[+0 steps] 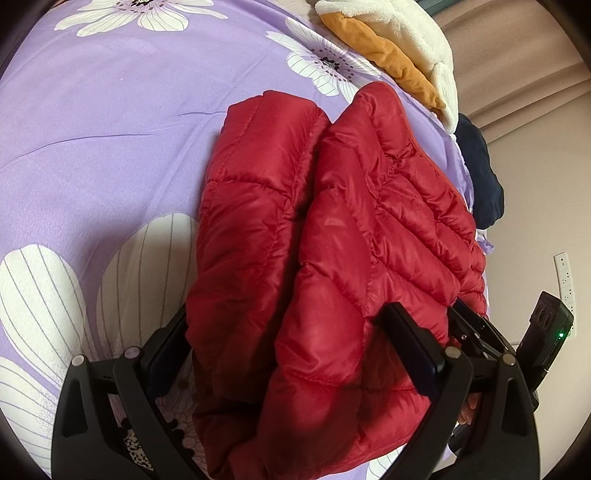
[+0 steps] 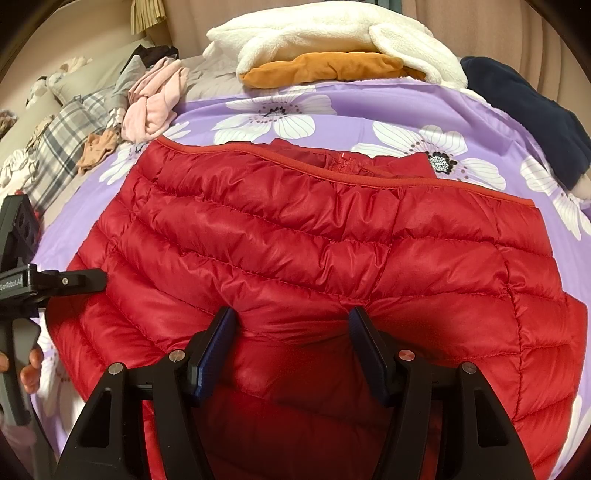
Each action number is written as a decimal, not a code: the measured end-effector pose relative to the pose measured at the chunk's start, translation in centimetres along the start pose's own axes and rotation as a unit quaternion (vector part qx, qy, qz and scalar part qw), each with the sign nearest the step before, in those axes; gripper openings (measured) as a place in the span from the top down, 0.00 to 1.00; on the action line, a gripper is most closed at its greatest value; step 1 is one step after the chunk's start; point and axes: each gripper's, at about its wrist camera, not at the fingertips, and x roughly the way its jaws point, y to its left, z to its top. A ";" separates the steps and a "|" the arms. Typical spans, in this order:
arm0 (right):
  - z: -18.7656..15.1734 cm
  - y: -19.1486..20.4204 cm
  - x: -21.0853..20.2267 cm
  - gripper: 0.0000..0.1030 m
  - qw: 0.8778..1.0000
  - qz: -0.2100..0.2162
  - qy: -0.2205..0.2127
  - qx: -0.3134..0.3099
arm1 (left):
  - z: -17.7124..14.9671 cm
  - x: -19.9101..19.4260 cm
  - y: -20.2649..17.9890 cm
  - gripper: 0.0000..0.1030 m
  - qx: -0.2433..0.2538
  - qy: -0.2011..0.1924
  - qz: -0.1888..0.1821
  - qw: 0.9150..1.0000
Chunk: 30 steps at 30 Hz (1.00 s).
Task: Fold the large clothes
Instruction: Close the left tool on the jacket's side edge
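A red quilted puffer jacket (image 1: pixel 332 221) lies folded on a purple bedsheet with white flowers (image 1: pixel 110 129). Two long padded folds run away from me in the left wrist view. My left gripper (image 1: pixel 288 314) straddles the jacket's near end. Thick padding fills the gap between its fingers (image 1: pixel 410 343), which press on it. In the right wrist view the jacket (image 2: pixel 314 229) spreads wide, its hem and zipper at the far edge. My right gripper (image 2: pixel 291 314) is shut on a bunched ridge of its near side. The left gripper (image 2: pixel 81 277) meets the jacket's left edge.
A white fleece (image 2: pixel 332 33) over an orange garment (image 2: pixel 321 68) sits at the bed's far edge, with a navy garment (image 2: pixel 528 107) to its right. Pink clothes (image 2: pixel 155 99) and a plaid fabric (image 2: pixel 62 136) lie at the far left. A wall socket strip (image 1: pixel 565 277) is at the right.
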 end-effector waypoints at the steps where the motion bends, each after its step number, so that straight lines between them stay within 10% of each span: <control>1: 0.0 0.0 0.0 0.39 1.000 0.000 0.000 0.000 | 0.0 0.0 0.0 0.04 0.000 0.000 0.000 1.000; 30: -0.1 0.0 0.0 0.39 1.000 0.000 -0.002 0.000 | 0.0 0.1 0.2 0.04 -0.005 0.000 -0.010 1.000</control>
